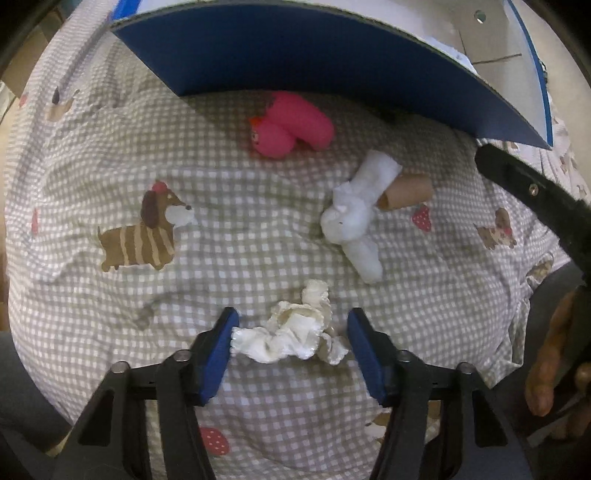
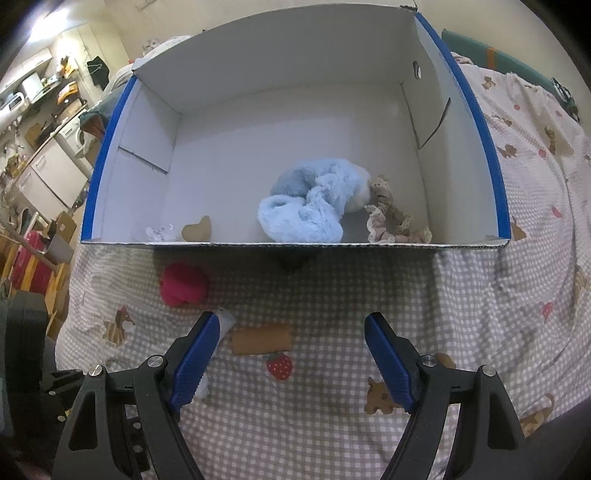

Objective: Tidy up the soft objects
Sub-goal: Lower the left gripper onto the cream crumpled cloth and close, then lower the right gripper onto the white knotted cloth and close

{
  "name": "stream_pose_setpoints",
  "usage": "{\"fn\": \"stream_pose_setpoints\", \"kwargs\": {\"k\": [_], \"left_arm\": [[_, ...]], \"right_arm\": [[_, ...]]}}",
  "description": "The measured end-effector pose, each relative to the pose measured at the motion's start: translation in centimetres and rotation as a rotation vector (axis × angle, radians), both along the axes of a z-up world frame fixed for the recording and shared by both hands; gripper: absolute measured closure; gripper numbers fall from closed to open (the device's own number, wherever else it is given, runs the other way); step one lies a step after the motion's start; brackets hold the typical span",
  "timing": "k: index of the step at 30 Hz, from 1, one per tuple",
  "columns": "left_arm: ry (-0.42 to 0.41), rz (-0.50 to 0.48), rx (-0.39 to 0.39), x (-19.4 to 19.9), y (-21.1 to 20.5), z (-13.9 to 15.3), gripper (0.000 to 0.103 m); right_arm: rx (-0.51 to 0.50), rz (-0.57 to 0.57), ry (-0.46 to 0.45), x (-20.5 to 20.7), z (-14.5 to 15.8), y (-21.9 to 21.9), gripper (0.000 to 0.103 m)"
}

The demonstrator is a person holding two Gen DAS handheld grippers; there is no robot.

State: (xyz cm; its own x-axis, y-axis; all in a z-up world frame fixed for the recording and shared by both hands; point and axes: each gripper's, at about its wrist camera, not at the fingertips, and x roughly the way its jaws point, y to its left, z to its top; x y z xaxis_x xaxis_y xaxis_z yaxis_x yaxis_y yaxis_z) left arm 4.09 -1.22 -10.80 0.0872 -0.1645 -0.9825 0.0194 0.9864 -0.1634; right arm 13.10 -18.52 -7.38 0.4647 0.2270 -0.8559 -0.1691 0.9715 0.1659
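The left gripper (image 1: 291,332) is spread wide, its blue pads flanking a crumpled cream scrunchie (image 1: 295,332) that lies on the checked bedsheet (image 1: 110,314) between the fingers, its left end touching the left pad. Light, limp and satiny with frilled edges, it will likely squash flat, so pinching across its bunched middle looks safest. The right gripper (image 2: 291,354) is also spread and holds nothing, facing the white-lined cardboard box (image 2: 295,243) ahead, where a fluffy blue plush (image 2: 310,203) already sits.

A bed covered in a grey-and-white checked sheet (image 2: 332,424) printed with dachshunds and strawberries fills both views. Far to the left in the right wrist view, a cluttered room shows white cabinets (image 2: 44,173), a washing machine (image 2: 75,138), and a bright ceiling light (image 2: 44,18).
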Motion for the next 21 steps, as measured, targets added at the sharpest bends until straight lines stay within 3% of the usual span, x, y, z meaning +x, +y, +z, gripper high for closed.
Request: {"fn": "stream_pose_setpoints", "kwargs": {"k": [2, 5, 12, 17, 19, 21], "left_arm": [[0.006, 0.001, -0.038, 0.4, 0.4, 0.2, 0.08], [-0.011, 0.014, -0.04, 0.6, 0.7, 0.6, 0.085], [-0.098, 0.103, -0.011, 1.7, 2.6, 2.9, 0.085], [-0.152, 0.165, 0.029, 2.0, 4.2, 4.3, 0.085], [-0.171, 0.183, 0.051, 2.0, 4.6, 4.7, 0.085], [-0.178, 0.191, 0.061, 1.8, 5.2, 4.8, 0.085]], "right_arm": [[-0.004, 0.002, 0.003, 0.1, -0.2, 0.1, 0.017], [-0.007, 0.005, 0.008, 0.1, -0.4, 0.3, 0.017], [0.152, 0.073, 0.115, -0.2, -1.0, 1.1, 0.018], [0.164, 0.123, 0.205, -0.6, -2.3, 3.9, 0.023], [0.133, 0.128, 0.236, -0.6, -3.2, 5.5, 0.028], [0.126, 0.141, 0.285, -0.5, -4.4, 7.1, 0.041]]}}
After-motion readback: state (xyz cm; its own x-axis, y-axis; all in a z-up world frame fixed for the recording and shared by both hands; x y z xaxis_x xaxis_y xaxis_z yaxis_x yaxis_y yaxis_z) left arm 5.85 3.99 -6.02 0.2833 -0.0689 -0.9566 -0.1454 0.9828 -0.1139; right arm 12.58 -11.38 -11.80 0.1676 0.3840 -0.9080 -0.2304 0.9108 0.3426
